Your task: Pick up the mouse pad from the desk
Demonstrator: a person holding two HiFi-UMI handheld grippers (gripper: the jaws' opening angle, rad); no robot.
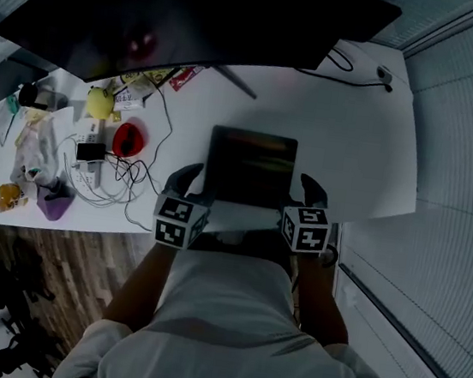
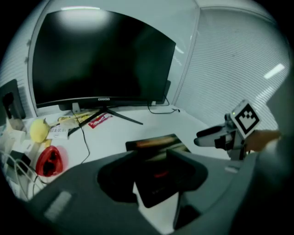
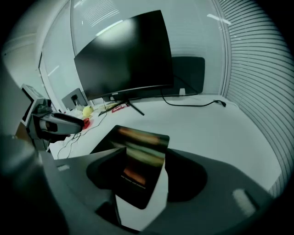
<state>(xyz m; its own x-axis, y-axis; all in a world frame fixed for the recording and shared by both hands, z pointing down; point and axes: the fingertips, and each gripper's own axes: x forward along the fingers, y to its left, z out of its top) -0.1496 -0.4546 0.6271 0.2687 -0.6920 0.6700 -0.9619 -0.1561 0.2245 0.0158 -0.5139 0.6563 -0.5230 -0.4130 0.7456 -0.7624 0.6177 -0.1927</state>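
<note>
The mouse pad (image 1: pixel 251 167) is a dark rectangle lying flat on the white desk (image 1: pixel 332 119), close to the front edge. My left gripper (image 1: pixel 191 180) hangs at its near left corner and my right gripper (image 1: pixel 311 190) at its near right corner. Both stand open with nothing between their jaws. In the left gripper view the mouse pad (image 2: pixel 158 142) shows through the gap of the left gripper (image 2: pixel 151 179), with the right gripper (image 2: pixel 213 136) off to the side. The right gripper view shows the mouse pad (image 3: pixel 138 147) under the right gripper (image 3: pixel 142 181).
A large curved monitor (image 1: pixel 199 15) stands at the back of the desk. To the left lie a red mouse (image 1: pixel 128 138), a yellow ball (image 1: pixel 100 103), tangled cables (image 1: pixel 108 177) and a purple object (image 1: pixel 55 201). A cable (image 1: pixel 355 77) runs at the back right.
</note>
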